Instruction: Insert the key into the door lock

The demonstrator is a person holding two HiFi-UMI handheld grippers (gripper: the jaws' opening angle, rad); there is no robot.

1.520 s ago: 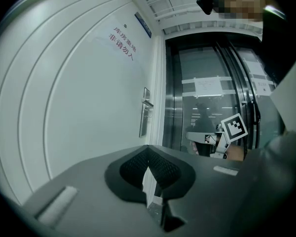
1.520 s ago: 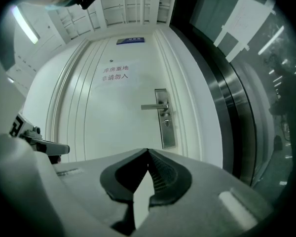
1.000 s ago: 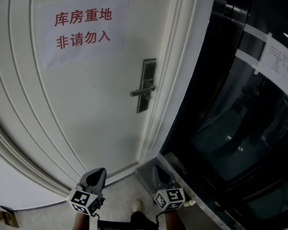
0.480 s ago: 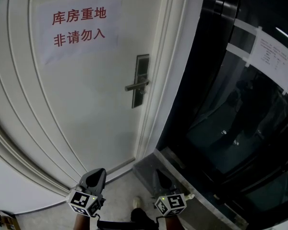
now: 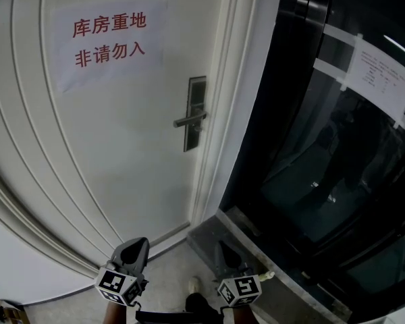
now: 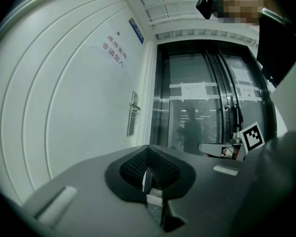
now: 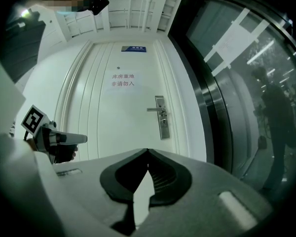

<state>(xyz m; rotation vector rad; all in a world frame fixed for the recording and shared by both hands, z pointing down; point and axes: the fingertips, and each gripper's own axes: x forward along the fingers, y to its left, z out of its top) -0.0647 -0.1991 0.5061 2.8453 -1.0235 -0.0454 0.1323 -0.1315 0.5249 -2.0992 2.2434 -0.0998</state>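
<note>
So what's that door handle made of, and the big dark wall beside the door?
The grey lever door handle looks like brushed metal: it has a dull silvery sheen and no sharp reflections. The big dark wall looks like glass in dark frames: it is glossy and shows faint reflections, with paper sheets taped on.

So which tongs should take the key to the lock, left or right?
Left, I'd say. The left tongs are shut on a thin metal piece, apparently the key; the right tongs are shut with nothing between them. Both hang low, apart from the door lock.
</note>
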